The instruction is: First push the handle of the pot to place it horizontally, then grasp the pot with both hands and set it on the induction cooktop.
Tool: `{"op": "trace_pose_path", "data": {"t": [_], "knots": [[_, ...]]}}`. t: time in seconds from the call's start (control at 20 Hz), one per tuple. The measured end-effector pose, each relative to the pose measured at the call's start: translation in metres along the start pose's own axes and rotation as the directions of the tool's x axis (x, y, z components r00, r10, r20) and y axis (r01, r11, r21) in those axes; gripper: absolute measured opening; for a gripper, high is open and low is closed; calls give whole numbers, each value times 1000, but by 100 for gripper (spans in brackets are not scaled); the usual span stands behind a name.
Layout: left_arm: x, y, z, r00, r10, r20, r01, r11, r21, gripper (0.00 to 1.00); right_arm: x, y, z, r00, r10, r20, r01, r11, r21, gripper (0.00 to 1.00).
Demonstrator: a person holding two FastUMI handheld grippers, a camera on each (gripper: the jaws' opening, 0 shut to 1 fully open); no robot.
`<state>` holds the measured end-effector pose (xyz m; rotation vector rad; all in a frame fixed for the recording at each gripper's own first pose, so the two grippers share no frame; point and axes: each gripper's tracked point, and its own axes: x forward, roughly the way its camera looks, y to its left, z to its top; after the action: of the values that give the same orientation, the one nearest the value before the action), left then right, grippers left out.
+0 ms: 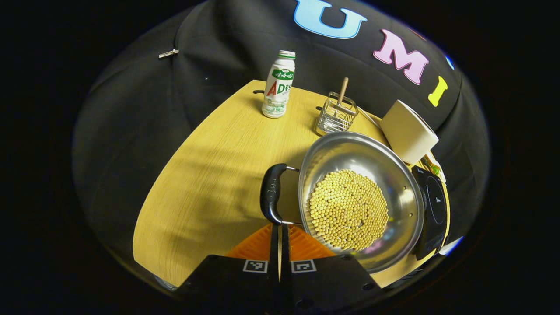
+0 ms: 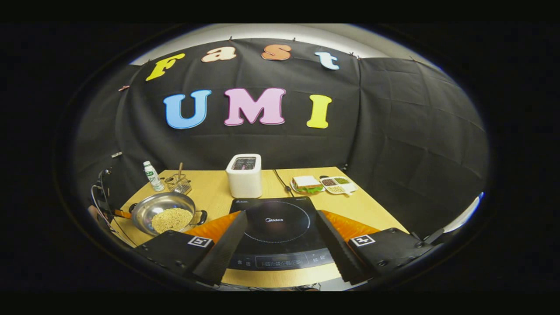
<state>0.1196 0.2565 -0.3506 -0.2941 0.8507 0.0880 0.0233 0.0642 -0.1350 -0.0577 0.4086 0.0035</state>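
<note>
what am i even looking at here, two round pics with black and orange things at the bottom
Those black and orange things are handheld two-finger grippers, one in each of a person's hands, each carrying a fisheye camera that looks along its own fingers.

In the left gripper view, the left gripper has its fingers pressed together, empty, right at the black handle of a steel pot filled with soybeans.

In the right gripper view, the right gripper is spread open, empty, over a black induction cooktop.

The wooden table also holds a drink bottle, a wire rack, a white toaster, a sandwich and a divided dish of beans.
</note>
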Motion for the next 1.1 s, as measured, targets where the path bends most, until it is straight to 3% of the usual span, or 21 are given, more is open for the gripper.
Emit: {"op": "trace_pose_path", "data": {"t": [0.25, 0.65, 0.8, 0.85, 1.1], "knots": [[-7, 1, 1, 1000, 4, 11, -3, 1000, -8, 5, 2, 14, -3, 1000, 26, -16, -26, 1000, 4, 98], [-52, 23, 27, 992, 67, 108, -65, 998, -22, 5, 21, 66, -10, 987, 141, -73, -139, 990, 34, 99], [-62, 27, 41, 985, 76, 157, -80, 997, 21, 15, 33, 88, -15, 978, 182, -98, -180, 983, 26, 98], [-65, 23, 44, 984, 61, 170, -68, 997, 35, 13, 38, 97, -18, 973, 198, -116, -196, 980, 30, 99], [-64, 12, 60, 971, 31, 239, -46, 997, 57, 98, 68, 144, -28, 948, 265, -177, -264, 964, 34, 99]]}}
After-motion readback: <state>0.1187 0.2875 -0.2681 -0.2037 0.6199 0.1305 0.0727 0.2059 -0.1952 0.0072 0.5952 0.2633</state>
